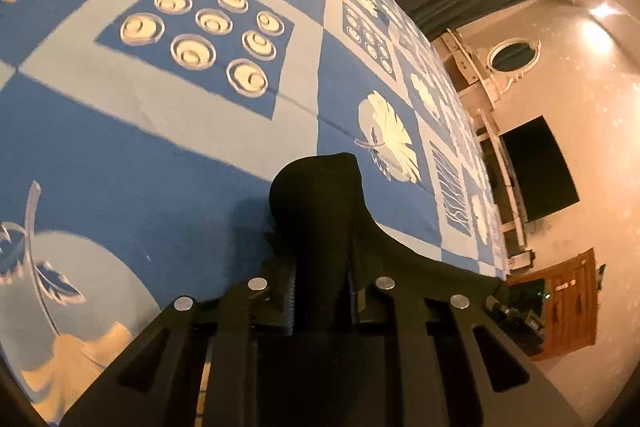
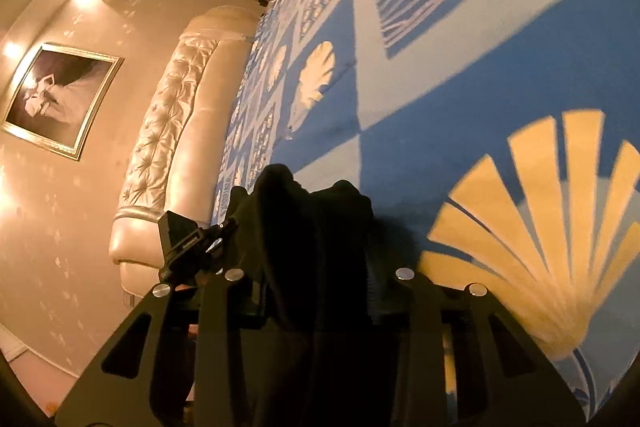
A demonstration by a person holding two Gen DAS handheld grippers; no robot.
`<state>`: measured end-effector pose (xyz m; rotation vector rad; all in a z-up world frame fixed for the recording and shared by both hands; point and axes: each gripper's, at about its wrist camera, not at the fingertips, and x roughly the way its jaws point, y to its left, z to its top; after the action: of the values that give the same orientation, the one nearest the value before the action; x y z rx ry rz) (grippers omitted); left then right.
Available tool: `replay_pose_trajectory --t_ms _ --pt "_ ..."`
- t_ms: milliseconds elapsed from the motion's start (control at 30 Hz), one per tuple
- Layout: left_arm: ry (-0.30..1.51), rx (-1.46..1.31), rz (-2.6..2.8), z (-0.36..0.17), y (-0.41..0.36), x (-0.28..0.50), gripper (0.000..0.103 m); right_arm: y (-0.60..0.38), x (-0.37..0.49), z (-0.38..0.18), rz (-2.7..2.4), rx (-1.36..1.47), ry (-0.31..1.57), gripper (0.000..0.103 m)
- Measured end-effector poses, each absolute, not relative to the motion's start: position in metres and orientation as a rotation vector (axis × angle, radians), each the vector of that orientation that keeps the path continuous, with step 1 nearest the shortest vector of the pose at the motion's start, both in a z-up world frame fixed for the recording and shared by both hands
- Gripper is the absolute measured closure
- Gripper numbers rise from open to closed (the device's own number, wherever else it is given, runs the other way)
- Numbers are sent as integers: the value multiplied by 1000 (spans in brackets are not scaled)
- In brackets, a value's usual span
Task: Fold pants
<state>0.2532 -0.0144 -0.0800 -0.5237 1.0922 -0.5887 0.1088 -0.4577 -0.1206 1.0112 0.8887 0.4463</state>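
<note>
Left gripper (image 1: 320,267) is clamped on a bunch of the black pants (image 1: 316,203), held just above the blue patterned bedspread (image 1: 160,147). Right gripper (image 2: 316,279) is pinching another bunch, headboard (image 2: 176,131) off to its left.

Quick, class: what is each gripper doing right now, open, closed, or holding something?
Left gripper: closed on the black pants.
Right gripper: closed on the black pants too.

Each camera rides its own tool, looking forward along the fingers, close above the bed (image 1: 168,131). The left view tilts, walls at 3 o'clock; the right tilts oppositely, headboard (image 2: 176,131) at 9 o'clock. Both share the blue patterned bedspread (image 2: 460,75).
</note>
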Motion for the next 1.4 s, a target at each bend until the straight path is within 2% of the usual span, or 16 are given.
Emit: replay_pose_trajectory --t_ms 600,1100,1167,1267,1333,1400 --pt "1079 -526 -500 -79 17 314 84 -431 194 -132 484 1031 878 70" --pt "1094 -529 -506 -87 20 334 83 -434 208 -146 484 1072 871 70" --pt "1097 -521 -513 -86 19 333 80 -434 207 -146 483 1077 872 66" --pt "1095 -528 -529 -84 25 327 61 -434 199 -142 478 1059 882 54" --pt "1093 -559 -521 -81 37 316 41 -440 188 -137 478 1071 873 44" --pt "1085 -598 -542 -80 49 301 39 -449 173 -135 462 1093 871 38"
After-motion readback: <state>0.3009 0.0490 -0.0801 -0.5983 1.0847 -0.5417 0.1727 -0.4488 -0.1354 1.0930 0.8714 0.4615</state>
